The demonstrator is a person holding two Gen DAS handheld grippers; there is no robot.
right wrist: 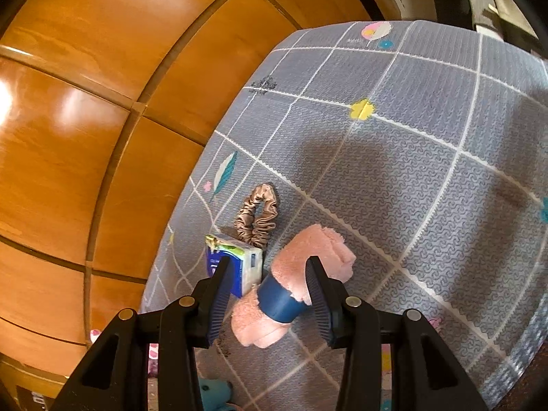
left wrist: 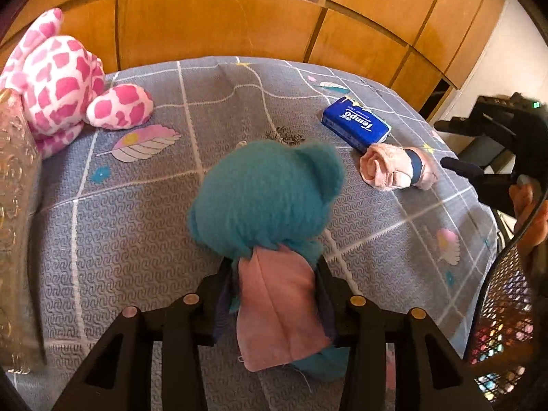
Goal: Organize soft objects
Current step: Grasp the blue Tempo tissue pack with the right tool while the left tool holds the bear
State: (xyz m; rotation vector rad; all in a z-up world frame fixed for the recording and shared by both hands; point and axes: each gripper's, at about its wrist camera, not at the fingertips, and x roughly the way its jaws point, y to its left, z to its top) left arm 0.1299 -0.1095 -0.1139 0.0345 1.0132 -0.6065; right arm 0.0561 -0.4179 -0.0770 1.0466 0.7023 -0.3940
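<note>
My left gripper [left wrist: 274,267] is shut on a teal plush toy [left wrist: 270,191] with a pink cloth part, held over the grey patterned bedspread [left wrist: 120,212]. A pink-and-white spotted plush [left wrist: 58,78] sits at the far left. A rolled pink towel with a blue band [left wrist: 397,167] lies at the right next to a blue Tempo tissue pack [left wrist: 356,125]. In the right wrist view, my right gripper [right wrist: 269,263] is open, its fingers on either side of the pink towel roll [right wrist: 294,281]. The tissue pack [right wrist: 239,267] and a tan scrunchie [right wrist: 257,215] lie just beyond.
A wooden panelled wardrobe [left wrist: 222,17] stands behind the bed. A gold embossed cushion [left wrist: 13,205] lies at the left edge. A black mesh basket [left wrist: 503,315] is at the right. The bed's edge [right wrist: 178,198] runs close to the wardrobe.
</note>
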